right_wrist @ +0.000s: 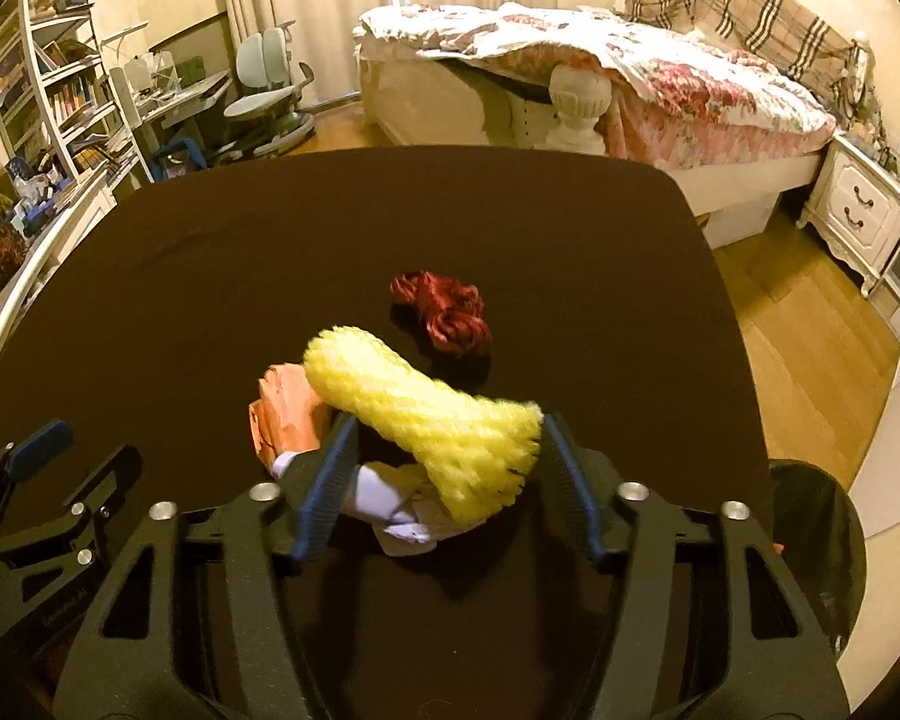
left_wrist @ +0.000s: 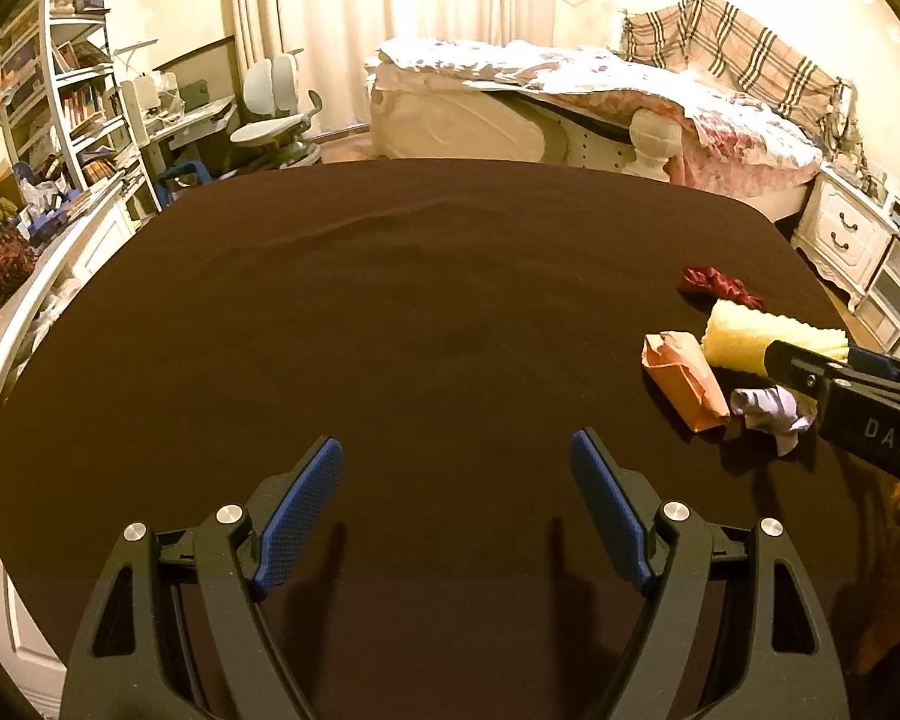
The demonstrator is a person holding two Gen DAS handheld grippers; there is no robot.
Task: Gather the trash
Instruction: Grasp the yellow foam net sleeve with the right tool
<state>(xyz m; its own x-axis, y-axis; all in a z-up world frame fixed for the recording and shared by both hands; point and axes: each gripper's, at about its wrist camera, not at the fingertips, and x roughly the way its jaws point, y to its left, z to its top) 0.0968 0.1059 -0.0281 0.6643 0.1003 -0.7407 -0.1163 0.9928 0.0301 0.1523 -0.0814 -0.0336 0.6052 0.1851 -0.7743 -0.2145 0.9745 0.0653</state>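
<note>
Right wrist view: dark brown cloth-covered table [right_wrist: 210, 276], matte, faintly wrinkled, corners rounded. Black bin [right_wrist: 822, 546] at its lower right edge, rim only, poorly seen. Trash sits clustered near the front of the table. Largest piece: yellow foam net sleeve [right_wrist: 426, 414], knobbly mesh, tube-shaped, long axis running from upper left to lower right, flared frayed end toward the right gripper [right_wrist: 444, 480]. Its blue ribbed pads stand apart on either side of that flared end; no firm pinch seen, though contact at the right pad may be there, blur makes it hard to call. Orange paper wrapper [right_wrist: 282, 414], creased, flattened, lies partly under the sleeve. Dark red crinkled foil wad [right_wrist: 444, 315] lies beyond, apart. White crumpled tissue [right_wrist: 390, 504] sits between the pads, below the sleeve. Left gripper [left_wrist: 457, 507], in its own view, hangs spread wide over bare cloth, nothing between its textured blue pads.
</note>
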